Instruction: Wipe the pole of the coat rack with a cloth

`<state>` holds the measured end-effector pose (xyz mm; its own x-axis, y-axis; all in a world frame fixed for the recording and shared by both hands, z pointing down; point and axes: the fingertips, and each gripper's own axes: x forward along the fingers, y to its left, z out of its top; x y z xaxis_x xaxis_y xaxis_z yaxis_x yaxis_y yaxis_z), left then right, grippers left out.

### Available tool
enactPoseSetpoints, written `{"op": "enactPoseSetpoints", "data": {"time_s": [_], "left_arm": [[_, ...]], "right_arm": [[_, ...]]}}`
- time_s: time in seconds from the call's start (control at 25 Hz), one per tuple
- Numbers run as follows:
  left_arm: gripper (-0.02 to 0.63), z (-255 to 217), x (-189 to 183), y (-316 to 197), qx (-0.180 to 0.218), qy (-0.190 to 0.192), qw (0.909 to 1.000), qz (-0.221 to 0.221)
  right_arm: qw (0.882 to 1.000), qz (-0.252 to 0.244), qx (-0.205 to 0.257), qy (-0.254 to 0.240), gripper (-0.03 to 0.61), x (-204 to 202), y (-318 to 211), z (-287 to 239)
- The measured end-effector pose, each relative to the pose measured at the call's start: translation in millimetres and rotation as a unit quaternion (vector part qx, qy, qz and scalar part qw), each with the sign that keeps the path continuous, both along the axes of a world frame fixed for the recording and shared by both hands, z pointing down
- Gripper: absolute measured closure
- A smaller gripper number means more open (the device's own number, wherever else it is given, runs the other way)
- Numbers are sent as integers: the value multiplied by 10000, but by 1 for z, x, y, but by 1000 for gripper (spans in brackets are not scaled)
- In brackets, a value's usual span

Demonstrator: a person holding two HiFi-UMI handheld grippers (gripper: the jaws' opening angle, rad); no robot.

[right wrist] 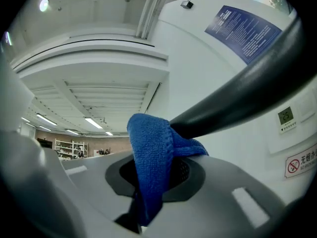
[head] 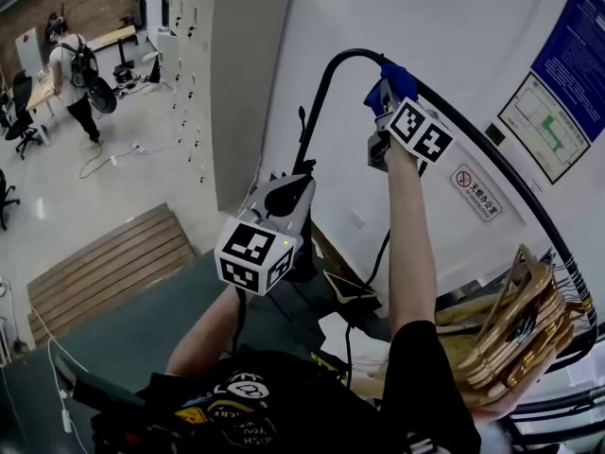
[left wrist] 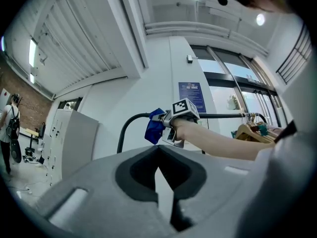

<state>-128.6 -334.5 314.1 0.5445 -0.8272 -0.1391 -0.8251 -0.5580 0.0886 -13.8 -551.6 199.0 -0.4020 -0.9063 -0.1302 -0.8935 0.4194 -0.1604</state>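
The coat rack's black pole (head: 319, 102) rises from the floor and bends into a top rail running right. A blue cloth (head: 393, 79) is draped over the bend, and my right gripper (head: 382, 102) is shut on it, held high against the pole. In the right gripper view the cloth (right wrist: 151, 148) hangs from the pole (right wrist: 237, 93) down between the jaws of the right gripper (right wrist: 152, 185). My left gripper (head: 284, 189) is lower, beside the upright part of the pole, shut with nothing in it. From the left gripper (left wrist: 161, 182) I see the cloth (left wrist: 154, 125) ahead.
Several wooden hangers (head: 501, 334) hang bunched on the rail at the right. A grey locker cabinet (head: 232, 74) stands behind the rack against the white wall. A wooden pallet (head: 109, 263) lies on the floor at the left. A person (head: 74, 74) stands far off.
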Motion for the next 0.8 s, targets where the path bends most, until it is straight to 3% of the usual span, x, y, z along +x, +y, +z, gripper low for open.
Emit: {"op": "enactPoseSetpoints", "data": {"time_s": [0.24,0.48,0.6,0.8], "left_arm": [[611,6,26,2,-82,-101,9990,426],[611,-2,121,18,-14,-123,9898,1418],[611,-4,173,35,-20,-126,9805,1961],[611,-5,263,78,54,-204,9566,2905]], "right_arm": [[9996,138,174,-183,515,38,44,-5],[9972,643,344,-153,515,131,124,-10],[9940,1001,412,-160,515,179,169,-13],[9786,1992,508,-85,514,279,248,-15]]}}
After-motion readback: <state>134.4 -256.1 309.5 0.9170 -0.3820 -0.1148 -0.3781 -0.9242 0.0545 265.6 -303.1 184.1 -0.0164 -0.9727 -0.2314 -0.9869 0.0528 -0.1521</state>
